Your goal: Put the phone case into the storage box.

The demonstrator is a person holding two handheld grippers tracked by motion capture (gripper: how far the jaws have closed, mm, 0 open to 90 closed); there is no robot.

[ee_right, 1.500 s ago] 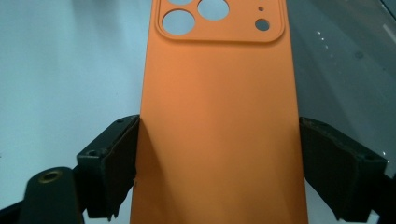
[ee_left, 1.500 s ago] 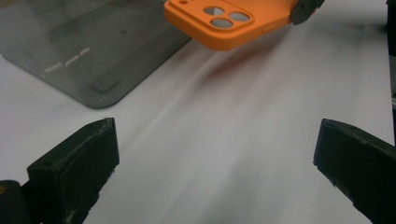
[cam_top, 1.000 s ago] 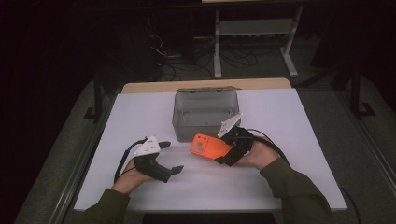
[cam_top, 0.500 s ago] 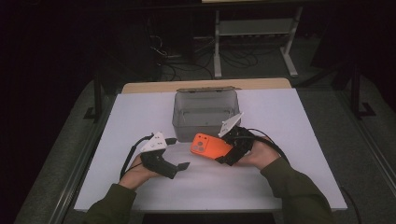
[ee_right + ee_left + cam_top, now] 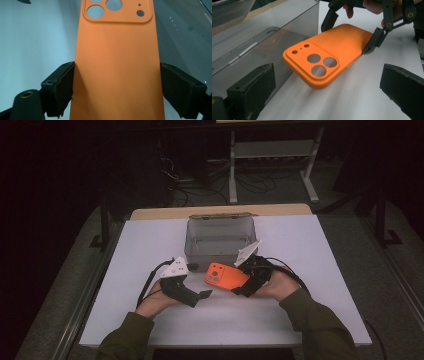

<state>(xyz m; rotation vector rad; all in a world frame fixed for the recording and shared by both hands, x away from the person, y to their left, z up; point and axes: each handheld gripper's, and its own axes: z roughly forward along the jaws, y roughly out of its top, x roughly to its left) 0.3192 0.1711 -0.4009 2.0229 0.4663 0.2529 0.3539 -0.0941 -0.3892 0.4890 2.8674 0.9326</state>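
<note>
A dark room with a metal rack and loose cables at the back surrounds a white tabletop [image 5: 150, 250], where a clear plastic box [image 5: 220, 240] stands open near the far middle. Just in front of the box, an orange phone case [image 5: 226, 275] hangs a little above the surface, camera cut-outs pointing toward the person's left.

The case looks light and thin, likely soft rubbery plastic that bends if squeezed across its width; its matte skin should give decent friction, so slipping seems a small risk. The long edges are the sensible place to take hold, near the middle or lower half, since the hollow shell would buckle under pressure on its flat back. The camera end is thicker and probably stiffer, so a second grip could go on the edges there.

The right tongs [image 5: 116, 87] pinch the case across its width, one pad on each long edge at the lower half, pressing firmly with nothing slack. The left tongs [image 5: 324, 92] stand spread wide, pads well apart on either side of the camera end, near the case but touching nothing.
</note>
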